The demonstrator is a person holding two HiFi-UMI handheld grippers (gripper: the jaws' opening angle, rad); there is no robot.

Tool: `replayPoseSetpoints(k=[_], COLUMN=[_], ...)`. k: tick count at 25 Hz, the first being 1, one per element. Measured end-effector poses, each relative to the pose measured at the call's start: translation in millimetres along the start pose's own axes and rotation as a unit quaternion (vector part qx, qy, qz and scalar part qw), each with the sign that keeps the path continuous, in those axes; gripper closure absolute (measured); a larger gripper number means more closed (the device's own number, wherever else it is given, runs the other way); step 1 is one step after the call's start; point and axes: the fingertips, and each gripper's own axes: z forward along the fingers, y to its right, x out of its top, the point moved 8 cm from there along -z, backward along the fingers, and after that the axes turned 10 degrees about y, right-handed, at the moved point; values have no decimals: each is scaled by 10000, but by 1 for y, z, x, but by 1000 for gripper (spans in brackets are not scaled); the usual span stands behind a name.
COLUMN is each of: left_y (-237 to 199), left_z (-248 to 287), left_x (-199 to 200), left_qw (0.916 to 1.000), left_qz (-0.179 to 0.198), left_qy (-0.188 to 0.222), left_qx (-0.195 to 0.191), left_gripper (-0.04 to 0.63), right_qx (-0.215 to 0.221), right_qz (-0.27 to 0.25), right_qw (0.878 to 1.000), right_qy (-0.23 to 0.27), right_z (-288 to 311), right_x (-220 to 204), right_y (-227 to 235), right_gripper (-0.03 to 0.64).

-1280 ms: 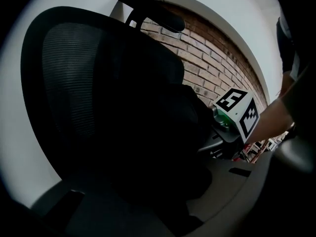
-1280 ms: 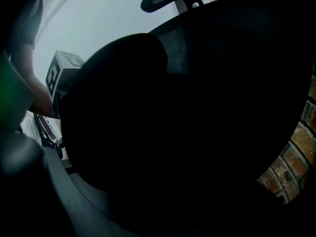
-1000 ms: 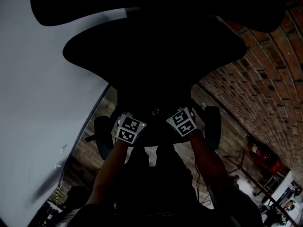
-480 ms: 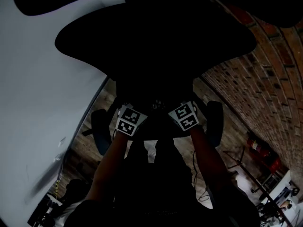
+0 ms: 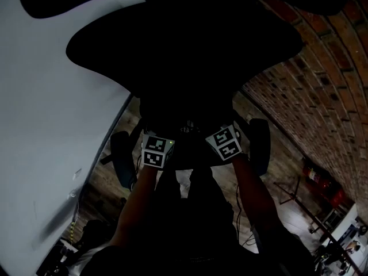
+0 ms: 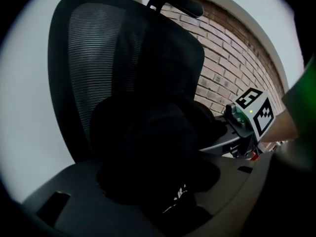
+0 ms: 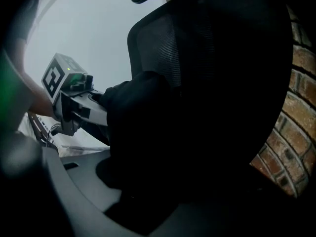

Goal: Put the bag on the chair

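A black bag (image 6: 148,147) sits on the seat of a black office chair, leaning against its mesh back (image 6: 94,58). The left gripper (image 6: 163,204) has its grey jaws spread on either side of the bag's lower part, and they are opening. In the right gripper view the same bag (image 7: 148,132) fills the middle, in front of the chair back (image 7: 197,48). The right gripper (image 7: 148,201) also straddles it with opening jaws. In the head view only the two marker cubes (image 5: 156,152) (image 5: 226,143) stand out against the dark chair (image 5: 184,56). The bag is lost in shadow there.
A red brick wall (image 5: 322,85) runs on the right and a plain white wall (image 5: 52,125) on the left. The chair's armrests (image 5: 122,157) (image 5: 260,145) flank both grippers. A headrest (image 6: 177,1) tops the chair back. A red fire extinguisher (image 5: 322,183) stands on the wooden floor far right.
In the head view both marker cubes have edged slightly up toward the chair back, and the left cube has turned squarer to the camera. The jaws themselves are not visible there.
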Motion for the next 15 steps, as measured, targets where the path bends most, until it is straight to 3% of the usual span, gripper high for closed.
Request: replayPoseSetpoints(k=[8,15], left_y=[-1,-2], left_z=[-36,-72], left_x=[0,21], left_qw=[9999,9998], left_qz=[-17,12], left_qy=[-136,166], left_qx=[93,135], left_gripper=[301,302], right_qx=[-352,-724], right_qz=[-39,5], right_qw=[9993,9973], right_qy=[-147,116], right_z=[-35,-71], right_x=[1,15], right_y=[-11,-17], right_gripper=[337,334])
